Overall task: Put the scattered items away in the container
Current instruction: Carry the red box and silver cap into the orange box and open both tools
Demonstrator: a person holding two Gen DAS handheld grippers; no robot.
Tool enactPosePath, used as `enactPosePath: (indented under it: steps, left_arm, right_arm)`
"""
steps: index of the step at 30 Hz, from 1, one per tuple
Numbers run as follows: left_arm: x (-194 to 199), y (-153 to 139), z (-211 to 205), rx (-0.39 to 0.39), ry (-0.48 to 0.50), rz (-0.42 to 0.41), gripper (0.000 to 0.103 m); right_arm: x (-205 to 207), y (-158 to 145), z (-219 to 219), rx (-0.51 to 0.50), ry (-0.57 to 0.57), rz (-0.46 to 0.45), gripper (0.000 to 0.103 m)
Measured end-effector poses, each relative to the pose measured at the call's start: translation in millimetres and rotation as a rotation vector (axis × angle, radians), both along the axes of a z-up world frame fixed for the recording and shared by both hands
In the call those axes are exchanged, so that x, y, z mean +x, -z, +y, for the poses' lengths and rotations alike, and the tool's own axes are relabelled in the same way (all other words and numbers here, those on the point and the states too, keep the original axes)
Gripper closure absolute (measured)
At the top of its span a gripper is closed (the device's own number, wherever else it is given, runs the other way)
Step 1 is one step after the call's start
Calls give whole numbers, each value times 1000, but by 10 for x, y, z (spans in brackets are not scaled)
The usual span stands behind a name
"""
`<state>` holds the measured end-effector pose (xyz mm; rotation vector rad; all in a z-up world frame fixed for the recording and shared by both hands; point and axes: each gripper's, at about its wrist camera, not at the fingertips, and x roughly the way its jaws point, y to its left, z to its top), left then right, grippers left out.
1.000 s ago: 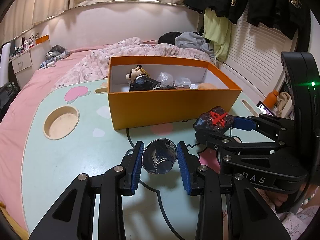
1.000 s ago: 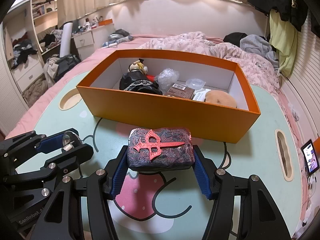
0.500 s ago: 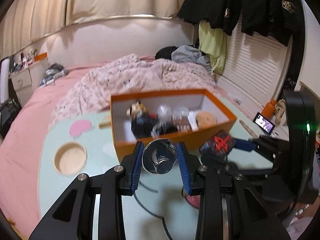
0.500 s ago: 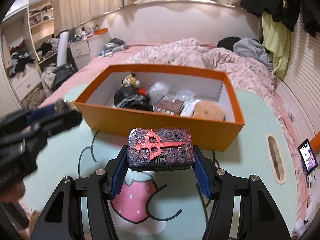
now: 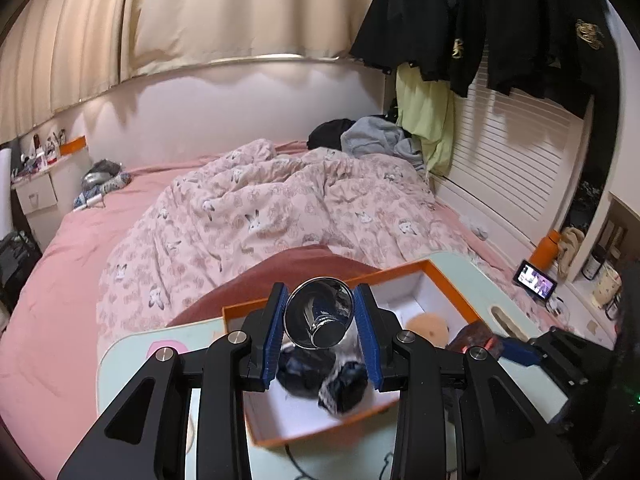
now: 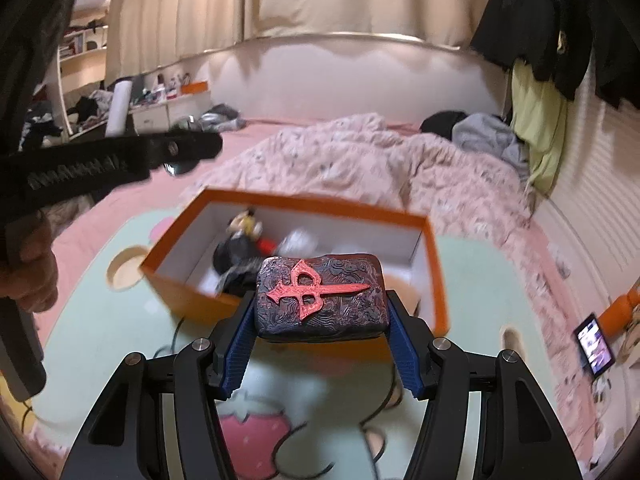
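My left gripper (image 5: pixel 320 316) is shut on a small shiny metal cup (image 5: pixel 320 314), its mouth facing the camera, held in the air over the orange box (image 5: pixel 280 438). My right gripper (image 6: pixel 320 312) is shut on a dark patterned block with a red emblem (image 6: pixel 320 296), raised above the near wall of the orange box (image 6: pixel 188 292). Inside the box lie a dark-clothed doll (image 6: pixel 240 248), a clear wrapper, and a tan round thing (image 5: pixel 428 328). The left gripper's arm (image 6: pixel 120 160) crosses the upper left of the right wrist view, held by a hand (image 6: pixel 36 276).
The box stands on a pale green table (image 6: pixel 100 320) with a strawberry drawing (image 6: pixel 256 436) and a round cup hole (image 6: pixel 124 272). Behind is a bed with a pink patterned quilt (image 5: pixel 280 204). A lit phone (image 6: pixel 594 344) and an orange bottle (image 5: pixel 546 248) are at the right.
Both grippers have risen with their loads. The left one has lifted the cup from near the table to above the box; the right one has brought the block up toward the box's near wall.
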<state>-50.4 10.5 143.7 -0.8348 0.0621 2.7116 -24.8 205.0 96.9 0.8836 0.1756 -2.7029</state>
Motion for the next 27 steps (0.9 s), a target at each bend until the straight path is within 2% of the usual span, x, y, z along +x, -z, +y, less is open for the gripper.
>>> enactPosePath:
  steps: [5,11,20,21,23,25,27]
  left_arm:
    - [-165,200,99,-32,-1,-44,68]
    - [-268,478,130,-69,-9,-103,68]
    - [-416,559,91,-53,-38,-141,67]
    - [-414,566,93,-56,-41,-143,64]
    - [-385,572,114,-86,-50,-131,40]
    - [-311,553,118,-118,-73,-90,33]
    - [-238,525,102,-125,-71,-74,33]
  right_arm:
    - [-304,-79,25,3,35,11,42]
    - [-658,28,-6,42,53,-34,42]
    - [-919,238,-76,90,59,-93,42]
    - [-942,256,-84,95,59,-104,42]
    - [-972,281,-81,103,65,-118,42]
    - [-936,271,-76,110,75,-99,37]
    - [-881,252,-98,137,79,-67,27]
